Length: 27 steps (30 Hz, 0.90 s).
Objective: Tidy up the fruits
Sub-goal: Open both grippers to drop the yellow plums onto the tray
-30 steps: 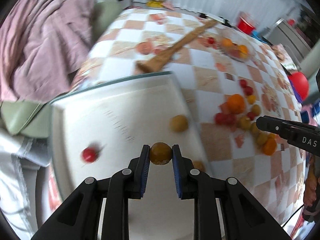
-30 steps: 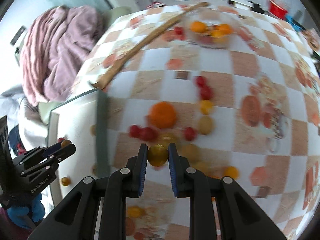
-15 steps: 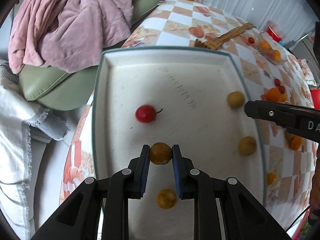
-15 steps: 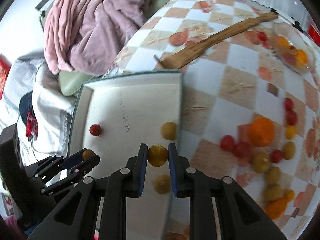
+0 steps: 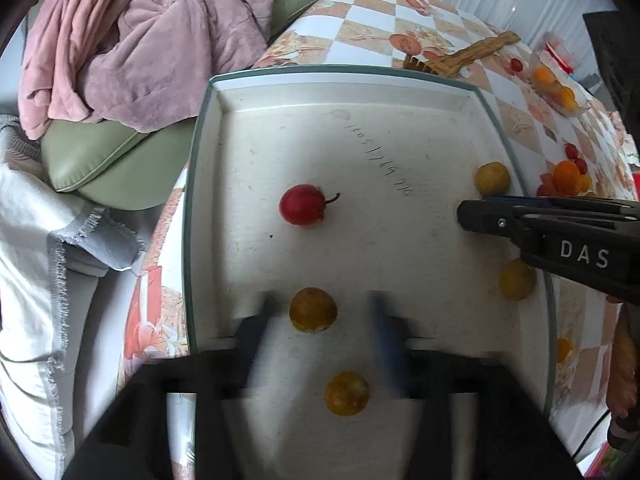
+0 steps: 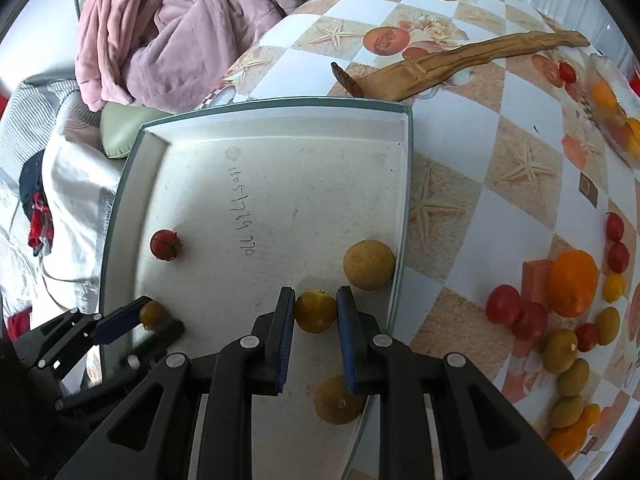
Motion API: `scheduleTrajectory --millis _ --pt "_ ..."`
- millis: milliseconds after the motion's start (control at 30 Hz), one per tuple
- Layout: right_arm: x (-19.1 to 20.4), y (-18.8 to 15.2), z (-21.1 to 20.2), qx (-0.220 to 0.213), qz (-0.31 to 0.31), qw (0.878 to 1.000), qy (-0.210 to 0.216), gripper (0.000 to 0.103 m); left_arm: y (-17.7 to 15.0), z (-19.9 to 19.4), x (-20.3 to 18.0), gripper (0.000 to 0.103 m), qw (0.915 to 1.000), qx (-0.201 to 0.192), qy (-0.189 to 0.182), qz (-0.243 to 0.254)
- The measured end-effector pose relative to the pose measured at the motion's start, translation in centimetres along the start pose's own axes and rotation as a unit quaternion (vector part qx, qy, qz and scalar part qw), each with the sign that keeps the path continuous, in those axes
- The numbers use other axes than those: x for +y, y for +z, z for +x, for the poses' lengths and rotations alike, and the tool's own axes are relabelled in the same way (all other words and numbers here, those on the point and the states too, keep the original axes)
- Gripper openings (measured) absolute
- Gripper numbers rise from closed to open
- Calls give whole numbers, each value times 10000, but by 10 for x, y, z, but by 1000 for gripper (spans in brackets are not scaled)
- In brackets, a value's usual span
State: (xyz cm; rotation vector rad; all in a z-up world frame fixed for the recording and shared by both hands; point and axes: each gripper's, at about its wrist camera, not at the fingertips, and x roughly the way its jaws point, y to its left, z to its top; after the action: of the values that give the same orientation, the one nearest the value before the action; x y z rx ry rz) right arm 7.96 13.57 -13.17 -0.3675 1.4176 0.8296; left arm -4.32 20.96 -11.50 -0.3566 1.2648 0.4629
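Two hand-held grippers over white tray (image 6: pixel 132 184): left hand-held gripper (image 5: pixel 320 320) spread around yellow plum (image 5: pixel 313 309); right hand-held gripper (image 6: pixel 316 312), marked "DAS", pinching yellow fruit (image 6: pixel 315 311).

Left claw (image 5: pixel 320 320): fingers are standing wide apart, motion-blurred, entering from 6 o'clock and gripping nothing. Right claw (image 6: pixel 316 312): fingers are closing against a small yellow fruit (image 6: pixel 315 311), pads touching it on both sides. In the left wrist view, the right claw is reaching in from 3 o'clock, pointing toward 9 o'clock.
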Motion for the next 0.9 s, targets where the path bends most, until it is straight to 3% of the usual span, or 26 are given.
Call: scheduleTrajectory --millis 167,267,333,367,767,867,900 --pt "-3 1 -3 -17 77 9998 156 37 -1 2 3 77 10000 49 38 -41" --pt "1 3 -13 -160 112 9992 362 56 -1 3 0 77 9999 99 98 42" --pt "3 4 -21 -274 107 9988 403 77 -1 5 -1 77 9997 151 153 71" --pt "3 5 -24 -334 112 9987 380 80 0 6 -1 77 9997 171 162 66" --pt "-25 -4 -56 -574 576 9959 402 85 3 10 0 79 9993 326 156 28" --pt "-35 -12 -65 -655 666 9944 496 94 5 12 -1 79 9991 376 198 88" --pt "-40 -16 -68 -665 742 9929 644 101 5 13 -1 79 9990 392 206 102"
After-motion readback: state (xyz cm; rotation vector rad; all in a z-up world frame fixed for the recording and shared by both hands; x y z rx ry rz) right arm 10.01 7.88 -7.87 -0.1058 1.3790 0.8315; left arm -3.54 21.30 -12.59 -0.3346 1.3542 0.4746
